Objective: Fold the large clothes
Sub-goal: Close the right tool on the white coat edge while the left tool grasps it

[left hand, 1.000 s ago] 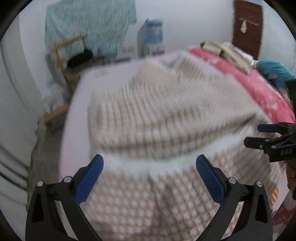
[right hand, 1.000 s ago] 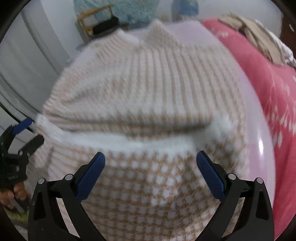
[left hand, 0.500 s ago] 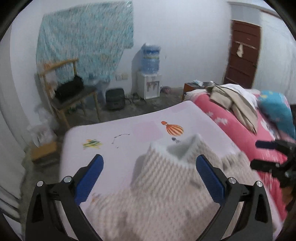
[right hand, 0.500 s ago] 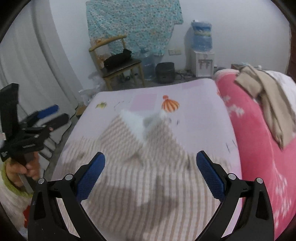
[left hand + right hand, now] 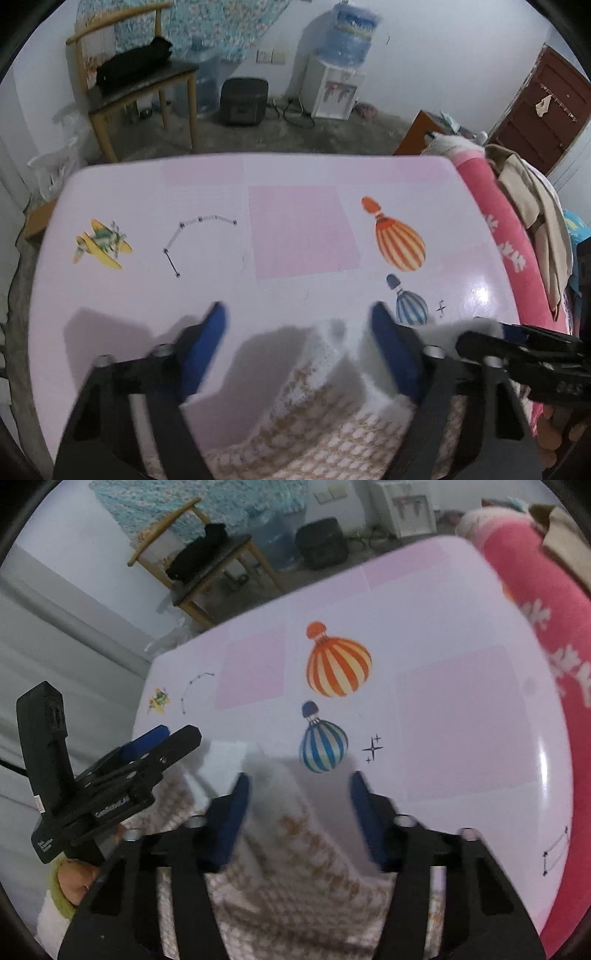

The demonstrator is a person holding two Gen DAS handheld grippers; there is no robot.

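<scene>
A beige-and-white checked sweater (image 5: 332,424) lies on the pink picture-printed table (image 5: 295,229), its white far edge bunched up. My left gripper (image 5: 299,347) hangs over that edge. Its jaws are closing with the white cloth between them, and the blue pads stand apart from it. In the right wrist view the sweater (image 5: 303,849) rises into my right gripper (image 5: 299,812), whose jaws are closing around a raised white fold without visibly pinching it. The left gripper (image 5: 177,736) shows at the left there, and the right gripper (image 5: 487,332) at the right edge of the left view.
Beyond the table stand a wooden chair (image 5: 140,74) with a black bag, a dark box (image 5: 243,96) and a water dispenser (image 5: 340,74). A pink blanket (image 5: 498,221) with piled clothes lies to the right. A person's hand (image 5: 74,882) holds the left gripper.
Both grippers have swept forward across the sweater to its far white edge. Their jaws, wide before, have narrowed around the cloth, and more bare table shows ahead.
</scene>
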